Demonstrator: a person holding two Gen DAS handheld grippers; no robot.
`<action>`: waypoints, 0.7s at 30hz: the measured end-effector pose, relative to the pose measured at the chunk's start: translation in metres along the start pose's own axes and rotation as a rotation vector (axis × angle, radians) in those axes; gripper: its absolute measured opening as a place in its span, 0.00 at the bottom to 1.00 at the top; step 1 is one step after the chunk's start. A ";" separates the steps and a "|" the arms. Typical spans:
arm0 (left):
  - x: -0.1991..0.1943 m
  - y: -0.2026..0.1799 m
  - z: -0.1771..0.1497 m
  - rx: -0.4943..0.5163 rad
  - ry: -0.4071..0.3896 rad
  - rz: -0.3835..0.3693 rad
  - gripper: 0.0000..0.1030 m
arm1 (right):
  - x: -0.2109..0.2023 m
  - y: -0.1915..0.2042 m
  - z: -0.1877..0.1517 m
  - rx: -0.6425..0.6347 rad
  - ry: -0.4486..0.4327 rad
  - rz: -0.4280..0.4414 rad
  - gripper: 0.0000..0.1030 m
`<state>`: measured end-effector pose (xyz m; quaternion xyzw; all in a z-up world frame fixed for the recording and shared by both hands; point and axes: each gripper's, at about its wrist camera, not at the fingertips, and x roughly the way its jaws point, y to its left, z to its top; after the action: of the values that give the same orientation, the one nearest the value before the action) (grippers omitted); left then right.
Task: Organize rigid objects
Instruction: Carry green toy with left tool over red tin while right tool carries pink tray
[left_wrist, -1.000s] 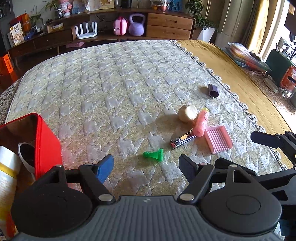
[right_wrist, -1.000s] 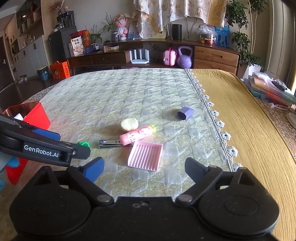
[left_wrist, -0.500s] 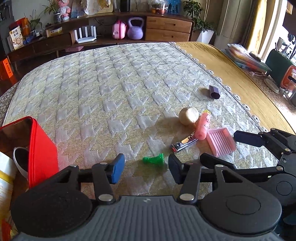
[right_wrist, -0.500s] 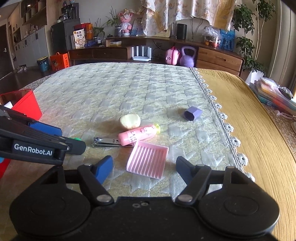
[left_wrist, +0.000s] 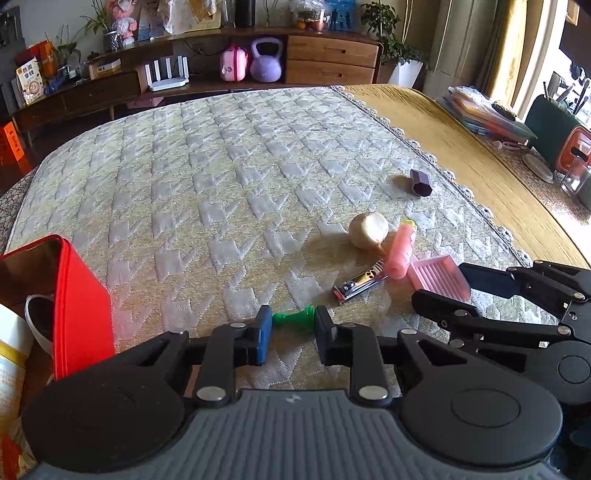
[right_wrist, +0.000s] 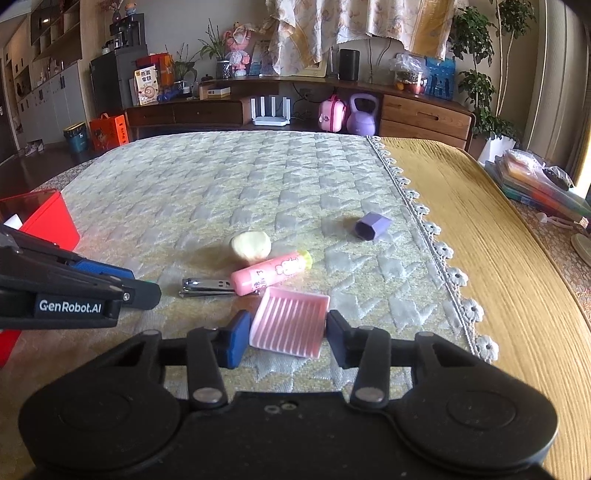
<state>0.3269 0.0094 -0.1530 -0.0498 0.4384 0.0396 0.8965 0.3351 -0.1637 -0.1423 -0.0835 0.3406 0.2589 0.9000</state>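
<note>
Left claw gripped the small green cone; right claw clamped the ribbed pink tray. Open quilted cover lay ahead, its lace edge rightward.

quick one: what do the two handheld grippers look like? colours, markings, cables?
Both match. The left gripper and right gripper have black linkage arms with silver pivot pins, blue finger pads and ribbed housings. White "GenRobot.AI" lettering marks the left one's side. No cables or sleeves visible.

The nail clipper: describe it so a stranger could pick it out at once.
On the quilted cover, find the cluster of small things near the lace edge. The nail clipper lies flat at its left end, its tip against the pink tube, just beyond the pink ribbed tray. It is the only shiny metal piece there.
</note>
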 end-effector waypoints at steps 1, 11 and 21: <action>-0.001 0.001 0.000 -0.007 0.003 0.000 0.24 | -0.003 -0.001 0.000 0.012 0.002 0.005 0.43; -0.023 0.005 -0.014 -0.040 0.031 -0.016 0.24 | -0.042 0.005 -0.018 0.077 0.017 0.045 0.43; -0.072 0.011 -0.033 -0.042 0.023 -0.028 0.24 | -0.089 0.031 -0.019 0.062 -0.008 0.094 0.43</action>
<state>0.2562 0.0145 -0.1169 -0.0751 0.4470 0.0355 0.8907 0.2515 -0.1801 -0.0970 -0.0387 0.3483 0.2906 0.8904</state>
